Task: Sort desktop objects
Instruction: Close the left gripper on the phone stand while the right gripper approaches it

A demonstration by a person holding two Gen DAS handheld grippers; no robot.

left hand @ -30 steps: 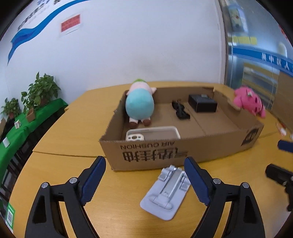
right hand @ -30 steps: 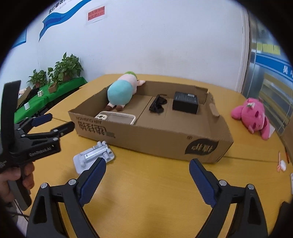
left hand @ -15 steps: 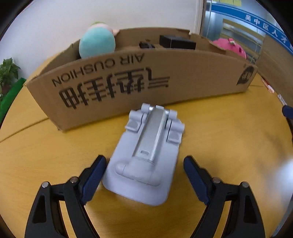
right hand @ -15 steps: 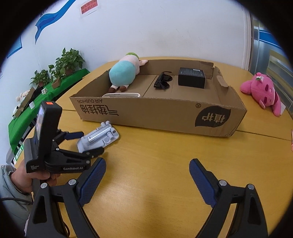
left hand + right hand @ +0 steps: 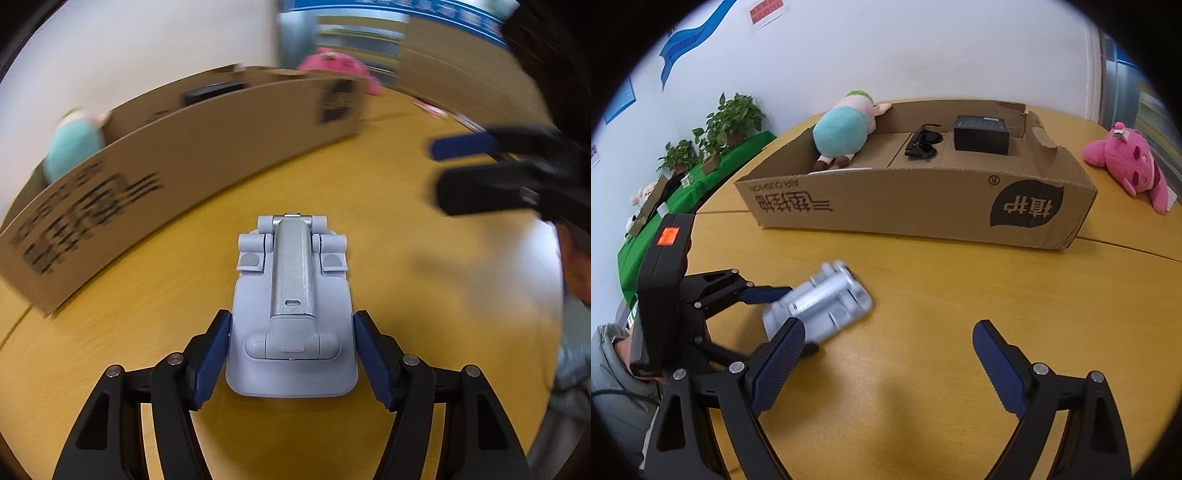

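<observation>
Yellow-wood tabletop [image 5: 923, 295] fills both views, with a white wall and potted plants [image 5: 731, 118] behind it. A long cardboard box [image 5: 886, 206] sits across the table, already holding a blue plush toy [image 5: 842, 129], sunglasses [image 5: 923, 142] and a small black box [image 5: 981, 133]; a pink plush toy [image 5: 1126, 166] lies outside past its right end.

The grey phone stand [image 5: 291, 317], folded flat, lies on the table in front of the box's near wall, well clear of it. Its long axis runs straight away from the left gripper [image 5: 291, 354], hinge end far, so the blue fingers [image 5: 212, 358] bracket its narrow width near the close end. The jaws are closing with the stand between them; the pads sit just beside its sides and no firm pinch shows yet.

The right gripper [image 5: 886, 369] hovers spread wide and empty over bare table to the stand's right, farther from it than the left.

Open table lies all round the stand. The lift probably has to clear the box's near wall, and there is free floor between the plush toy and the sunglasses.
</observation>
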